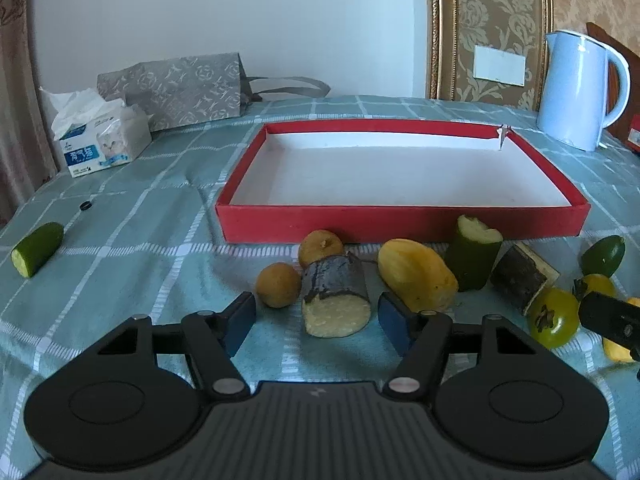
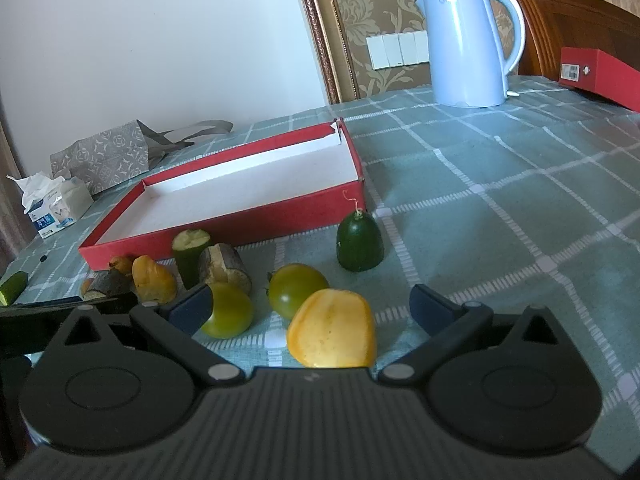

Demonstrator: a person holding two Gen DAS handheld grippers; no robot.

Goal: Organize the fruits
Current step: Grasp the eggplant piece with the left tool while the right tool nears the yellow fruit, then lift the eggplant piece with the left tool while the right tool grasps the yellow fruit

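- Fruit pieces are lying in a loose row on the checked tablecloth (image 1: pixel 120 208) of the table, just in front of the empty red tray (image 1: pixel 400 224).
- We are holding the left gripper (image 1: pixel 318 316) low over the cloth, its fingers (image 1: pixel 240 316) released and standing on either side of a dark-skinned, pale-fleshed chunk (image 1: pixel 336 296) without pressing on it.
- Two small brown round fruits (image 1: pixel 279 284) are sitting just left of that chunk, a yellow piece (image 1: pixel 416 274) just right of it, then an upright cucumber stub (image 1: pixel 474 258).
- A cucumber half (image 1: pixel 38 248) is lying well apart at the far left.
- We are keeping the right gripper (image 2: pixel 312 306) spread wide, gripping nothing; a yellow pepper piece (image 2: pixel 332 334) is resting between its fingers (image 2: pixel 430 308), clear of both.
- Two green tomatoes (image 2: pixel 296 290) are sitting close by, one touching the left finger.
- A dark green rounded piece (image 2: pixel 359 246) is standing near the tray's corner.
- A pale blue kettle (image 2: pixel 468 44) is standing behind, a tissue pack (image 1: pixel 100 140) and grey bag (image 1: pixel 180 88) to the left.
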